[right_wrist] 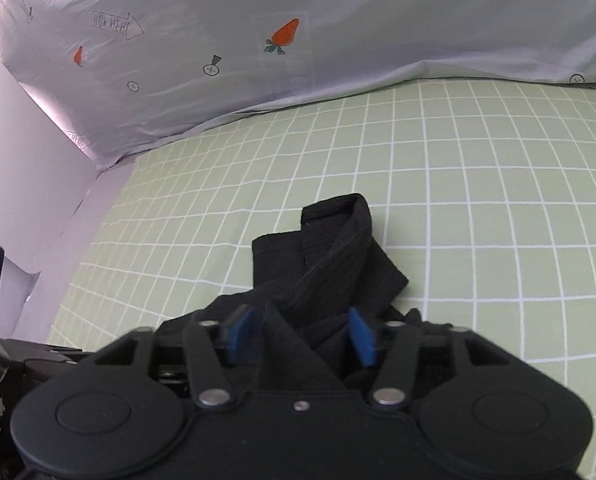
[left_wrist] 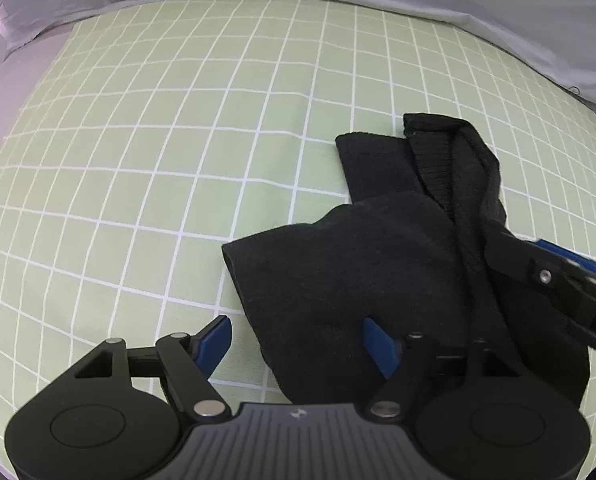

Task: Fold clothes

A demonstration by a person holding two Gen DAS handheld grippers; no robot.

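Left gripper point(left_wrist: 294, 340) open, blue pads wide apart, one pad over bare sheet, other over near edge of black knit garment point(left_wrist: 378, 264); nothing pinched. Right gripper point(right_wrist: 300, 334) also open, pads straddling a raised fold of the same garment point(right_wrist: 338, 264), cloth between the pads but not pressed. Seen too in left wrist view, coming in from the right edge over the garment's right side.

Garment lying in a loose, partly folded heap on green checked bed sheet point(left_wrist: 158, 160), ribbed cuff or hem end pointing away toward pale printed cloth point(right_wrist: 218, 40) at far edge. Layers overlapping unevenly, one strip draped diagonally across the rest.

Step in hand, judged: between grasps, both grippers empty above the near end, fold not finished. Likely a release or a re-grip.

Next move probably needs: both grippers lowered onto near edge, each closing on one corner, all layers caught, then lift and carry toward the far end, edges lined up. Risk: catching only the top layer, or dragging the heap along the sheet instead of folding it.
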